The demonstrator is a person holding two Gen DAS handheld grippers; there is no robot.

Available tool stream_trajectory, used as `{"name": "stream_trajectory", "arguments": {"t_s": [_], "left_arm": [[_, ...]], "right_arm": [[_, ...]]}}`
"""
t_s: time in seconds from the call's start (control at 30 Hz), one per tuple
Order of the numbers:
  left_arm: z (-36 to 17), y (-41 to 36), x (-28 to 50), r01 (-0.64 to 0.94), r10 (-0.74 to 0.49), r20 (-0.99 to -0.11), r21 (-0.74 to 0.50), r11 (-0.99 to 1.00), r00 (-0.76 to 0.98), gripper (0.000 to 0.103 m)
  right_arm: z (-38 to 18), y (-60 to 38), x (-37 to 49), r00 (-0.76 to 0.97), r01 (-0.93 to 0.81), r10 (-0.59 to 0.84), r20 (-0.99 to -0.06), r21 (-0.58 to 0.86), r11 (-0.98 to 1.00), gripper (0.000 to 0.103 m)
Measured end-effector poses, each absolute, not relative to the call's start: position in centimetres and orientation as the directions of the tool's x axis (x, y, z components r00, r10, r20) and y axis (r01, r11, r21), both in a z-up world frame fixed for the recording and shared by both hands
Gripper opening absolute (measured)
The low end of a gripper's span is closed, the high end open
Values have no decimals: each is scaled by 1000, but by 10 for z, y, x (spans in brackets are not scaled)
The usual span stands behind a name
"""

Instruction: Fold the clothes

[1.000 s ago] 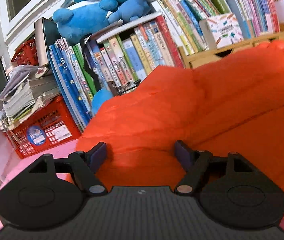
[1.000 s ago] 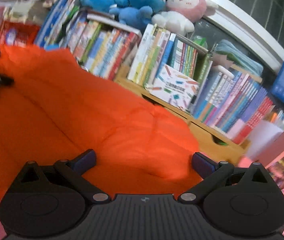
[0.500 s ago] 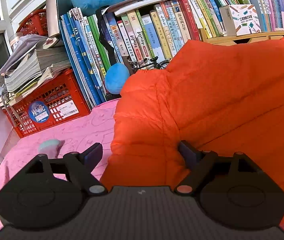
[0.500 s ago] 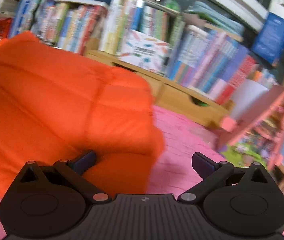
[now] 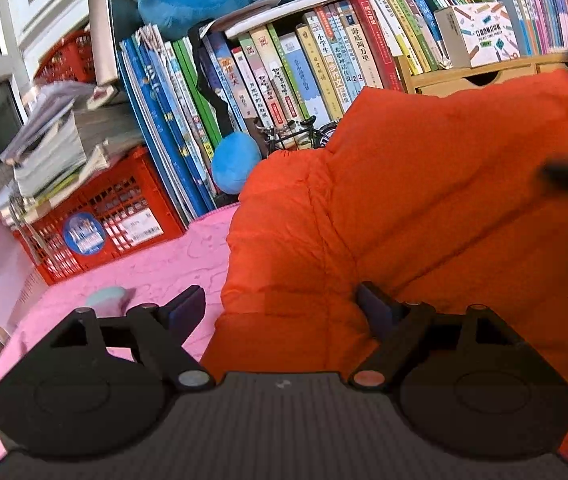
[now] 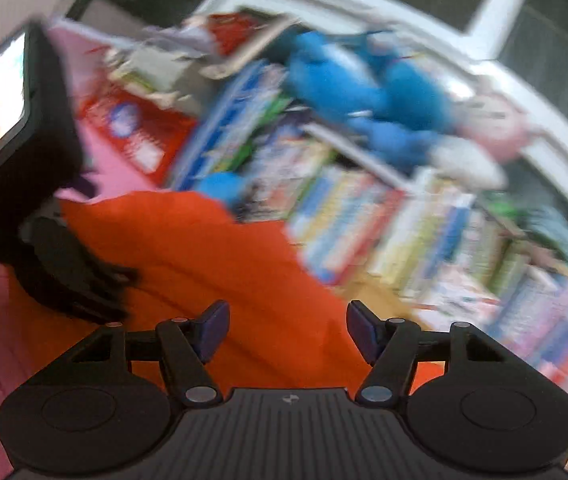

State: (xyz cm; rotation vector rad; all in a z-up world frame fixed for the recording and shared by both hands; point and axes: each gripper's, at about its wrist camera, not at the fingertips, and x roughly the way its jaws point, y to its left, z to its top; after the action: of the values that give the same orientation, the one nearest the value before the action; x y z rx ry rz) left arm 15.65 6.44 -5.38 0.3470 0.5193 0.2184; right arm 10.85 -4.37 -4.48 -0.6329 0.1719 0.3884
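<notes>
Right gripper (image 6: 287, 334) swung leftward over the puffy orange quilted jacket (image 5: 423, 220), jaws apart and narrower than before, left gripper (image 5: 282, 312) spread wide at its left edge, jacket lying on pink patterned cloth (image 5: 156, 264).

The left gripper (image 5: 282, 310) now sits at the left edge of the orange jacket (image 5: 423, 216), with more of the pink cover (image 5: 156, 264) showing than before. The right gripper (image 6: 287, 332) swings left, its fingers closer together now, and the left one comes into its view.
</notes>
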Motion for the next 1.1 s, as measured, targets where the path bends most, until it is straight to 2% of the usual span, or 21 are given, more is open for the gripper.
{"name": "stream_trajectory", "arguments": {"t_s": [0.1, 0.23, 0.33, 0.8, 0.93, 1.1], "left_arm": [[-56, 58, 156, -119, 310, -429, 416, 902, 848, 85], [-58, 52, 156, -119, 326, -414, 452, 884, 850, 85], [-58, 51, 156, -115, 325, -411, 459, 881, 852, 85], [-58, 54, 159, -98, 306, -434, 439, 893, 848, 86], [-58, 53, 159, -92, 304, -435, 443, 892, 848, 86], [-58, 53, 159, -89, 300, -435, 441, 893, 849, 85]], "right_arm": [[-65, -37, 130, 907, -416, 270, -324, -579, 701, 64], [-66, -85, 145, 911, -389, 221, -348, -548, 740, 65], [-70, -118, 151, 930, -335, 155, -333, -595, 731, 66], [-76, -219, 159, 914, -220, 4, -405, -486, 846, 73], [-74, -239, 159, 891, -221, 17, -454, -400, 889, 73], [-71, -236, 164, 880, -227, 22, -475, -378, 898, 73]]}}
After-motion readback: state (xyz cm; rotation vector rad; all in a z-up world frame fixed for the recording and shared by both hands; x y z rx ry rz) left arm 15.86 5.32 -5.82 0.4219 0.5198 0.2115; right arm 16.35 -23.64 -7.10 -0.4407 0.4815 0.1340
